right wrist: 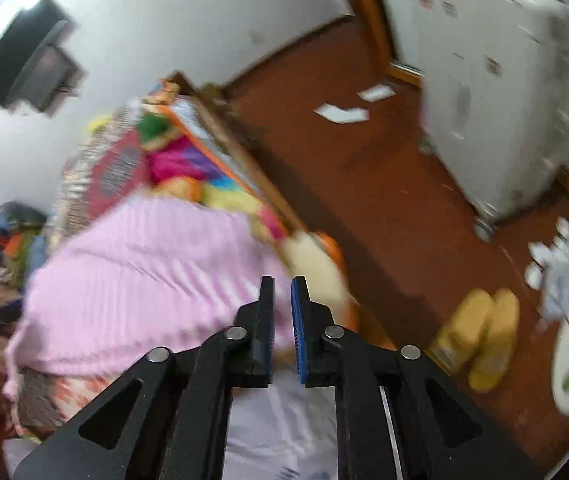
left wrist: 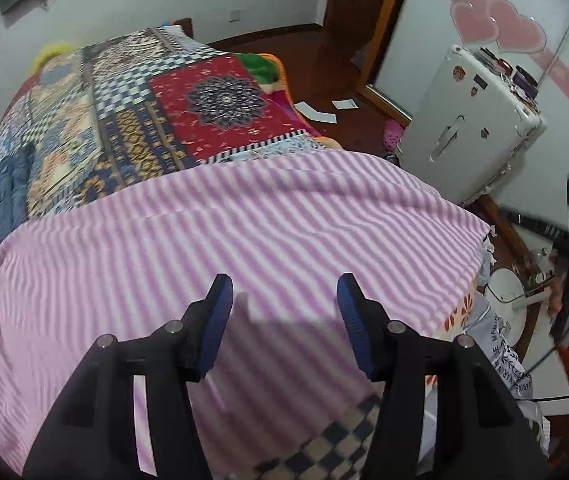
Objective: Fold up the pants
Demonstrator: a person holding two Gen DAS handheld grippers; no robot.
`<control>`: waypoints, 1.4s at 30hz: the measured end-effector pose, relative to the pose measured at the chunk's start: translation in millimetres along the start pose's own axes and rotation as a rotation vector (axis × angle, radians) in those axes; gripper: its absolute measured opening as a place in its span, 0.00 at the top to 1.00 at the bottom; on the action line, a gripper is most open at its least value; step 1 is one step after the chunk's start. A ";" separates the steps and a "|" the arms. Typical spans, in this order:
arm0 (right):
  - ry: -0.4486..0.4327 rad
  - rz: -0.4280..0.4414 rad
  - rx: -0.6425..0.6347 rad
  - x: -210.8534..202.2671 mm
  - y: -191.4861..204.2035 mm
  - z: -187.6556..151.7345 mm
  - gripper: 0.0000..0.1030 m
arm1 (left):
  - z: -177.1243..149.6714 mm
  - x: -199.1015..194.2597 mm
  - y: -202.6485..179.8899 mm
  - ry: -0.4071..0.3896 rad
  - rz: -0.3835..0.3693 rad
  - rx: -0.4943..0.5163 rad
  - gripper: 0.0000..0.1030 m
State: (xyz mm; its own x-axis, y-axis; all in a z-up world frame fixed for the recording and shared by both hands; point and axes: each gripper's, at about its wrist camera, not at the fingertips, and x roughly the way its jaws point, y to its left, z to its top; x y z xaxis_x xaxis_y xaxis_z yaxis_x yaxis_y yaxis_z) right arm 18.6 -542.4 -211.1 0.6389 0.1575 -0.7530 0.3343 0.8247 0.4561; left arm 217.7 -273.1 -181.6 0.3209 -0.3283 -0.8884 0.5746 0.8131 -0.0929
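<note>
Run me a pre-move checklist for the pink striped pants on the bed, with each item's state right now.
1. Pink striped pants lying spread on the bed: ok.
2. Left gripper open, nothing between its pads, hanging over the pants: ok.
3. Right gripper free of cloth: ok; a narrow gap shows between its pads with nothing in it.
4. Right gripper lined up over the pants: not ok; it points past the right edge of the pants, toward the bed's side.
5. Waistband or leg ends located: cannot tell; neither view shows them clearly.
6. Right wrist view sharp enough to aim: not ok, blurred.
</note>
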 end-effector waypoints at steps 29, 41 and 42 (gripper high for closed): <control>0.299 0.013 -0.417 165.6 90.6 56.2 0.20 | -33.1 45.1 -5.9 0.137 -0.045 0.099 0.48; 0.363 0.070 -0.168 155.0 20.8 75.3 0.43 | -30.7 44.5 -2.5 0.123 -0.060 0.072 0.48; 0.399 0.075 -0.171 161.9 24.0 66.7 0.43 | -30.8 44.4 -3.2 0.123 -0.057 0.075 0.48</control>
State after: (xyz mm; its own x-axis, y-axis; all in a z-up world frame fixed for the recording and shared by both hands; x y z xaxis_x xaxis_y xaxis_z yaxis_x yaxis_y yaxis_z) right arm 176.2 -533.4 -290.5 0.3283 0.3898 -0.8604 0.1567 0.8758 0.4566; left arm 206.9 -275.4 -234.6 0.1940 -0.3076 -0.9315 0.6452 0.7553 -0.1150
